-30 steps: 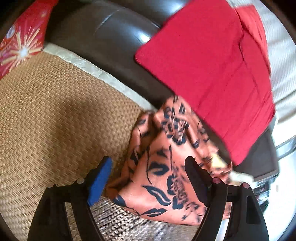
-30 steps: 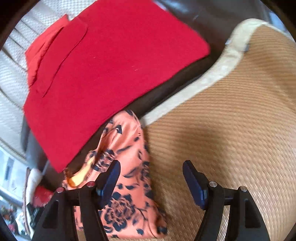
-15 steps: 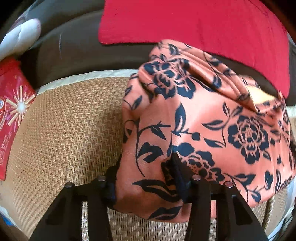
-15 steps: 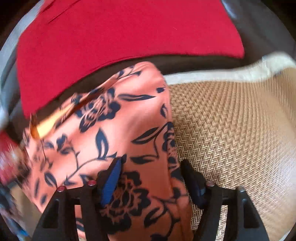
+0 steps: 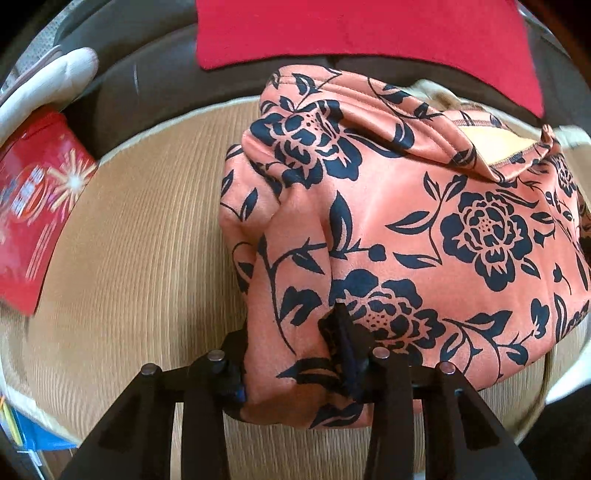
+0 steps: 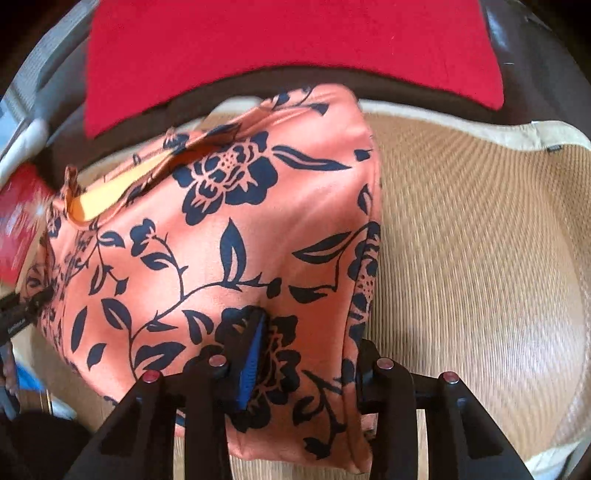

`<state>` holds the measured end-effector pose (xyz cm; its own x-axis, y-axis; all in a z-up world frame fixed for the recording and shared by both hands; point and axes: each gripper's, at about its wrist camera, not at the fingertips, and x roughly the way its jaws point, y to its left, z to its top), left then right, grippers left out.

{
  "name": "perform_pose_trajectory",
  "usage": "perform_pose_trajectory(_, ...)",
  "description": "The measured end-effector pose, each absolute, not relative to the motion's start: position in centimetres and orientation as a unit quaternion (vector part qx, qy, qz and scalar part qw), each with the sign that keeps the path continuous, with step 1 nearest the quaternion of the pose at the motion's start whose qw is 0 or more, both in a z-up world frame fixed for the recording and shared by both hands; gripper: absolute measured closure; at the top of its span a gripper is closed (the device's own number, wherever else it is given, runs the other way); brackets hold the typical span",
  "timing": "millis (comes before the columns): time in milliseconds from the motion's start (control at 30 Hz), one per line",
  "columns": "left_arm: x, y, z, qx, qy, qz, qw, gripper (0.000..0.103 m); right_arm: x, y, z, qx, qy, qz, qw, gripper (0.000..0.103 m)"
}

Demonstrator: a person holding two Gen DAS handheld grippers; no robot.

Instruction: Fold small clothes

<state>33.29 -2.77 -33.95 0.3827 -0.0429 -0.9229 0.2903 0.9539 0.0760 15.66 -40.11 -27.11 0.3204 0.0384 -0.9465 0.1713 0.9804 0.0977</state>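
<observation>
An orange garment with dark blue flowers (image 5: 388,221) lies bunched on a woven straw mat (image 5: 147,240). Its pale yellow lining (image 5: 491,144) shows at an opening on the far side. My left gripper (image 5: 291,365) has the garment's near left edge bulging between its fingers, and its jaws are closing on the cloth. My right gripper (image 6: 308,365) straddles the near right edge of the garment (image 6: 229,229). Its blue-padded finger (image 6: 251,362) presses into the fabric while the jaws are closing.
A folded red cloth (image 5: 369,29) (image 6: 288,44) lies on the dark sofa behind the mat (image 6: 480,258). A red packet with a firework print (image 5: 33,206) and a white object (image 5: 48,81) sit at the left. Bare mat stretches left and right of the garment.
Both grippers moved in from wide open beside the garment to straddling its near edges, and their jaws narrowed onto the cloth. The garment now fills both views.
</observation>
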Motion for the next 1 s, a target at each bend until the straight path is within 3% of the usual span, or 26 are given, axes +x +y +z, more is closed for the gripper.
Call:
perform_pose_trajectory(233,30.3,1.1,-31.6,0.033,0.557,-0.080,0.826,0.063,11.8,-41.1,-25.8,0.138,0.636,-0.017,0.759,0.061)
perform_pose_trajectory(400,29.7,-0.2,-26.5,0.019,0.480,-0.116,0.870,0.063,10.9,-40.8,-19.3,0.160,0.525,0.002,0.836,0.059)
perform_pose_trajectory(567,31.7,-4.6,-29.3,0.004,0.496,-0.162,0.853,0.063,14.3,-35.5,-20.4,0.181,0.527,0.124,0.821,0.059)
perform_pose_trajectory(700,33.0,-4.4,-33.8,-0.006,0.523,-0.145,0.840,0.063,17.1,-31.8,-23.7,0.185,0.556,0.168,0.793,0.061)
perform_pose_trajectory(800,33.9,-4.0,-33.8,-0.019,0.510,-0.144,0.848,0.066,19.7,-30.7,-26.3,0.226,0.574,0.194,0.762,0.061)
perform_pose_trajectory(933,35.2,-3.8,-33.6,-0.012,0.494,-0.126,0.860,0.066,23.9,-31.1,-26.7,0.254,0.535,0.164,0.789,0.062)
perform_pose_trajectory(1000,35.7,-3.5,-33.4,-0.013,0.488,-0.128,0.863,0.068,24.9,-33.3,-24.6,0.299,0.451,0.136,0.830,0.061)
